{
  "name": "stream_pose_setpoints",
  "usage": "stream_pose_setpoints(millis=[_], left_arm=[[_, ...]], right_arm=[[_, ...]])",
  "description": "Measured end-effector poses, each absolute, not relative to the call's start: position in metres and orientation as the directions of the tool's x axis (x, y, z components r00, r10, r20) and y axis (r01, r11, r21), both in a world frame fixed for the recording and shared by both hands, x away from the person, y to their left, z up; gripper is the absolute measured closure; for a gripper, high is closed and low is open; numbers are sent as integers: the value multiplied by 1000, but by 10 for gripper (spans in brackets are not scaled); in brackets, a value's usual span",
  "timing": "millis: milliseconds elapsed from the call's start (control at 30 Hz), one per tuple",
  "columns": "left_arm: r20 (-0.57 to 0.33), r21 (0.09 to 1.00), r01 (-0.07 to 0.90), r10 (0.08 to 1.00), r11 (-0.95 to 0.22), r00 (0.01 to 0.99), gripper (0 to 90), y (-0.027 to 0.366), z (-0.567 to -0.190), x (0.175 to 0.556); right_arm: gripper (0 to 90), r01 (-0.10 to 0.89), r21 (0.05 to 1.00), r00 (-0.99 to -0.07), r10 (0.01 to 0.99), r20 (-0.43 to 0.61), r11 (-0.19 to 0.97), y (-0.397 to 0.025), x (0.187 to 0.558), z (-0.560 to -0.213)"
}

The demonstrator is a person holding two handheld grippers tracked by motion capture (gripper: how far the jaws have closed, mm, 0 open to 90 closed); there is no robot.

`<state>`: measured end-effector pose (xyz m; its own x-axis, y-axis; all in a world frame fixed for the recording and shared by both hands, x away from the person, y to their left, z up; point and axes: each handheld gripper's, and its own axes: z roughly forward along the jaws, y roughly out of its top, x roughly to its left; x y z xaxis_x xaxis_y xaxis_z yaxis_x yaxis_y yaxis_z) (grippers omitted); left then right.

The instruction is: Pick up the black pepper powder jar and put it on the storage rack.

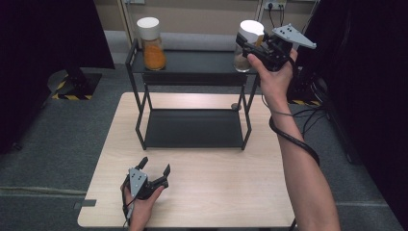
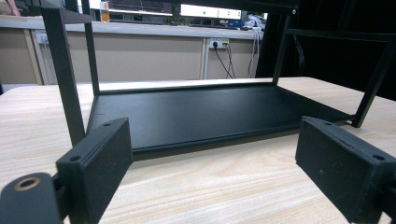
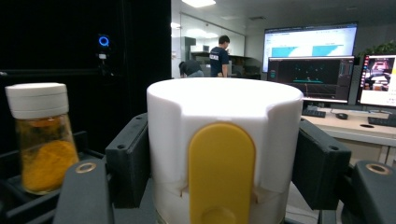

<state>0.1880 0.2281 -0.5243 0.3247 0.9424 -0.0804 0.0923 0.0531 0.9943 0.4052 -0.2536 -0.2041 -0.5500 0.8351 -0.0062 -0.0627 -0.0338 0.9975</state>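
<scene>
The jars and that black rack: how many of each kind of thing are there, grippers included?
Jars with white lids: 2, orange-filled jar and the jar in the right gripper
Black rack: 1
Grippers: 2, left gripper and right gripper
Total: 5

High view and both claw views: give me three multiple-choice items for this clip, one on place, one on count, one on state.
1. Where does the jar with orange powder stand?
A. the rack's top shelf
B. the rack's bottom shelf
C. the table

2. How many white-capped jars are there?
A. one
B. two
C. three

3. How is the right claw set?
A. open above the table
B. closed on a jar's white cap
C. lying on the floor

Key: 1 A, the jar sits at the top shelf's left end. 2 B, one at each end of that shelf. 3 B, pads press both sides of the cap.
</scene>
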Motion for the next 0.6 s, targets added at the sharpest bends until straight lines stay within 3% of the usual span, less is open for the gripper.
stream_pose_setpoints(millis=[600], left_arm=[[-80, 995, 89, 941, 53, 329, 103, 229, -525, 188]], right_arm=[[309, -13, 999, -484, 875, 19, -29, -237, 430, -207]])
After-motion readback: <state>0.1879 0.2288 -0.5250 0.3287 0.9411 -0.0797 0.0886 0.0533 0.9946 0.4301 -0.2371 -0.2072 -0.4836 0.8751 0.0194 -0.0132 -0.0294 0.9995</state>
